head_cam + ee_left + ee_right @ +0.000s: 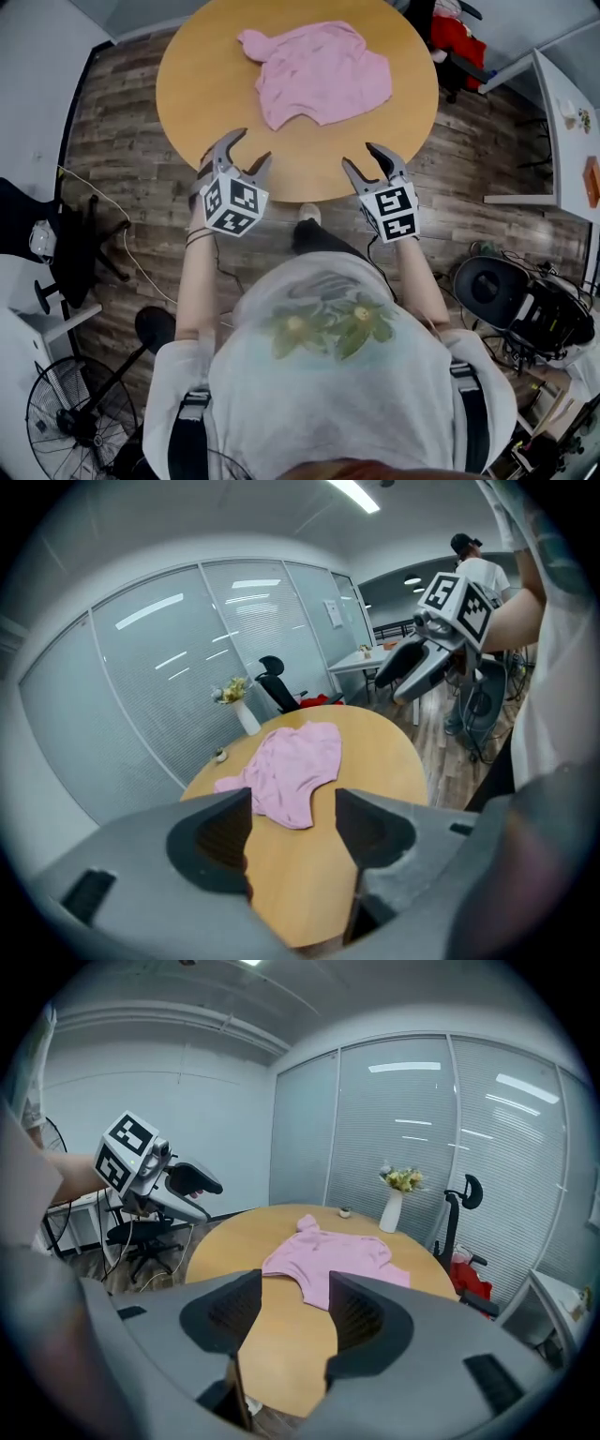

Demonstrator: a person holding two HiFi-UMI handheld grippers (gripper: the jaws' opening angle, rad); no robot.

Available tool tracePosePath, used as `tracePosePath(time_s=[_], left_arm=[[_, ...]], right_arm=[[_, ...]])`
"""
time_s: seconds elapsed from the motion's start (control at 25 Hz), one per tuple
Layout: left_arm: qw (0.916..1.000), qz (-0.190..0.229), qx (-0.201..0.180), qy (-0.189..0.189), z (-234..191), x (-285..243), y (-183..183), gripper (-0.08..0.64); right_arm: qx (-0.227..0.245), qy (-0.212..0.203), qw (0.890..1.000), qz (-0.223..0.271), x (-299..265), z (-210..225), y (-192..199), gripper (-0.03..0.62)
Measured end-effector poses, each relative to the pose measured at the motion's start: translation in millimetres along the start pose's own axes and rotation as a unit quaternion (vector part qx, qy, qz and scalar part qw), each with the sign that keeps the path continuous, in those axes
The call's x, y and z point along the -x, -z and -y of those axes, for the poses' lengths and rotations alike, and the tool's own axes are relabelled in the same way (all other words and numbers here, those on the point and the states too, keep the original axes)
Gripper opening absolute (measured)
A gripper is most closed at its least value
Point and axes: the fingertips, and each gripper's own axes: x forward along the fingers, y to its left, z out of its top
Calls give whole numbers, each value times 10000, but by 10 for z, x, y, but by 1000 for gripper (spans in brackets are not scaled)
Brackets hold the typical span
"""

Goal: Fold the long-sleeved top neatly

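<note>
Two grippers are in view, both held at the near edge of the round wooden tabletop (202, 89), side by side and apart from each other. The left gripper (249, 147) has its jaws spread wide with nothing between them; its own view shows only bare tabletop in the gap. The right gripper (360, 157) is likewise wide open and holds nothing. The pink long-sleeved top (321, 73) lies unfolded and rumpled on the far half of the tabletop, somewhat toward the right edge and well apart from both grippers. One bunched end of the garment points toward the far left edge; the side nearest the person has an uneven, curved outline. Neither gripper touches the garment. A white vase (391, 1211) with flowers shows at the far edge of the tabletop in the right gripper view. A black office chair (458, 1206) stands just beyond that edge. The floor (122, 141) is wood plank.
</note>
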Motion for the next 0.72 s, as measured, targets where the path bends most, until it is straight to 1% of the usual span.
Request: tracePosePath(time_s=[0.12, 0.24, 0.32, 0.4, 0.48, 0.52, 0.6, 0.72], left_arm=[[9998, -154, -80, 54, -150, -221, 51, 261], [9996, -238, 46, 157, -269, -441, 71, 261], [9993, -264, 166, 214, -347, -575, 68, 261], [9989, -309, 234, 261, -411, -698, 78, 261], [9984, -391, 244, 325, -455, -822, 102, 261], [9981, -442, 231, 364, -475, -886, 116, 261], [9973, -561, 159, 450, -523, -1024, 152, 260], [9947, -799, -135, 629, -605, -1274, 237, 259]], right_arm=[[132, 1, 9998, -173, -181, 159, 22, 235], [406, 3, 9981, -454, -374, 323, 110, 235], [830, 62, 9938, -737, -504, 435, 198, 235], [1340, 116, 9854, -1039, -626, 528, 292, 235], [1711, 95, 9771, -1264, -747, 600, 375, 235], [1803, 50, 9744, -1340, -810, 634, 409, 235], [1834, -86, 9723, -1447, -940, 699, 465, 235], [1764, -281, 9710, -1587, -1135, 826, 537, 235]])
